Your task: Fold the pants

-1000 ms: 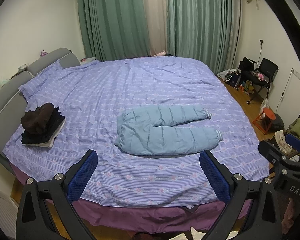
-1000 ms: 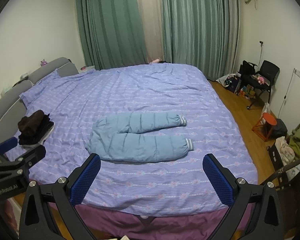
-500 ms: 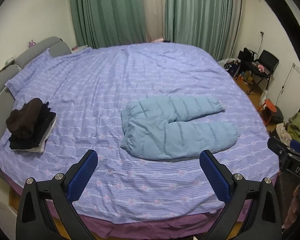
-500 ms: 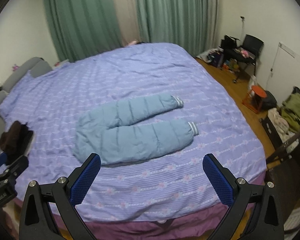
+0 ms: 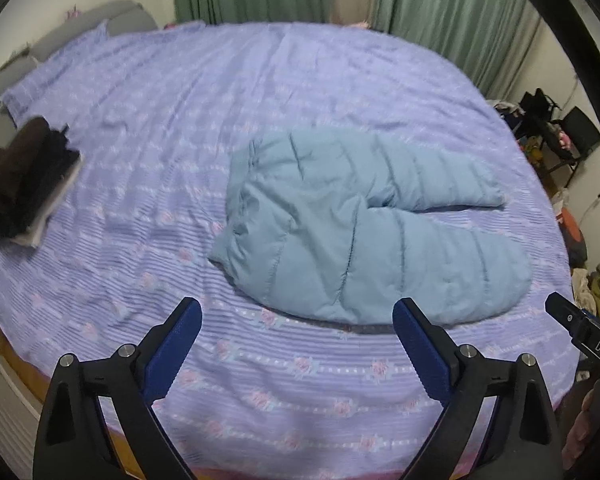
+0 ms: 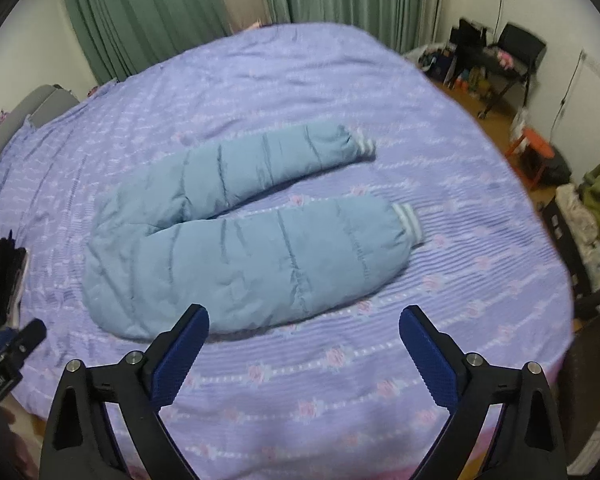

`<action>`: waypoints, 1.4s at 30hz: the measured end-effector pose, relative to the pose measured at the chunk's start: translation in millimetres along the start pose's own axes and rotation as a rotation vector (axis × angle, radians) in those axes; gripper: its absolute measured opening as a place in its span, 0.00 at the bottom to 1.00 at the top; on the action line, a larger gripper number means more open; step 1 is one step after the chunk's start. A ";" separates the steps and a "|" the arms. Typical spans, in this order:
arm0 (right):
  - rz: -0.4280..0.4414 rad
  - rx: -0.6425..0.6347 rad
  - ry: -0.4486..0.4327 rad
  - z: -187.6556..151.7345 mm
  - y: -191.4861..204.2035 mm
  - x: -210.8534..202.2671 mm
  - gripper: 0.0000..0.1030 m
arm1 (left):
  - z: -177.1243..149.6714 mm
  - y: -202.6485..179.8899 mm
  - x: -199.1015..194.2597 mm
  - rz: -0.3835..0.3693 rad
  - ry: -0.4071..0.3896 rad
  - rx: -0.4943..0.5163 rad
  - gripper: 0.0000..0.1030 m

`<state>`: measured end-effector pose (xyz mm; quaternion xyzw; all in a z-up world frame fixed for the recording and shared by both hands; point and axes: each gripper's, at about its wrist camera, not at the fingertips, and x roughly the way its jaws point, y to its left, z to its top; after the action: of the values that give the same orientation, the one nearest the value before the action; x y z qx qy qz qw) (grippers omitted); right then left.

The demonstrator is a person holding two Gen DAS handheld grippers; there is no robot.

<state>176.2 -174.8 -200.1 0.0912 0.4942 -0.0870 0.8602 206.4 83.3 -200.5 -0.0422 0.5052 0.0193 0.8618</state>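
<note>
Left gripper (image 5: 296,334): jaws spread wide, holding nothing; it hovers above the near edge of the bed, just short of the waist end of the pants.
Right gripper (image 6: 304,334): jaws spread wide, holding nothing; it hovers above the near edge, its left pad (image 6: 180,354) close to the lower edge of the near leg, not shown touching.
Bed (image 5: 280,392): purple striped cover with a flower print; a bare strip lies between both grippers and the garment.
Pants (image 5: 340,232): light blue, quilted and padded, lying flat on the bed in the middle of the near half. Waist points to the left, both legs run to the right, and the legs are splayed in an open V.
Cuffs (image 6: 408,220): striped ribbed hems at the right end, well apart from each other.
Clothes stack (image 5: 24,184): dark folded items at the left side of the bed, well apart from the pants.
Background: green curtains (image 6: 148,8) behind the bed; chair and clutter on the floor at the right.
Step in hand: approach; judged from the layout, no fold is made yet.
Next move: probably a pinch on one leg, at waist side and cuff, to lay it over the other leg. The padding is bulky, so a deep bite on the fabric is advisable.
</note>
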 end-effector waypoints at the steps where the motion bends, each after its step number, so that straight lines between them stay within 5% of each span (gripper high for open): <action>1: -0.002 0.007 0.015 2.0 -1.9 15.8 0.94 | 1.0 -3.5 17.0 0.023 0.018 0.012 0.93; 6: -0.013 0.035 0.089 4.2 -7.4 77.7 0.85 | 1.4 -8.8 76.7 0.036 0.110 0.036 0.86; 19: -0.021 0.310 0.224 -2.5 -54.6 156.3 0.74 | 1.3 21.7 168.0 -0.101 0.298 -0.210 0.84; 21: -0.009 0.331 0.240 -2.8 -53.8 162.7 0.64 | 2.3 23.1 172.5 -0.103 0.306 -0.222 0.81; 23: -0.002 0.329 0.256 0.3 -48.6 165.4 0.51 | 4.3 24.3 171.3 -0.096 0.296 -0.224 0.66; 25: -0.005 0.298 0.259 5.8 -42.4 165.3 0.33 | 8.0 25.0 165.7 -0.089 0.283 -0.221 0.40; 28: -0.027 0.219 0.249 12.7 -31.6 154.2 0.14 | 10.4 34.3 153.4 -0.103 0.270 -0.221 0.21; 36: -0.016 0.139 0.216 14.0 -24.7 91.4 0.09 | 3.7 39.7 99.3 -0.068 0.213 -0.135 0.09; 42: -0.008 0.080 0.240 -3.4 -26.5 52.2 0.09 | -15.9 44.0 76.2 -0.051 0.244 -0.083 0.08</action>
<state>192.9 -202.7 -248.9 0.1331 0.5899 -0.0987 0.7903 226.5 124.9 -277.1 -0.0926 0.6039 0.0127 0.7916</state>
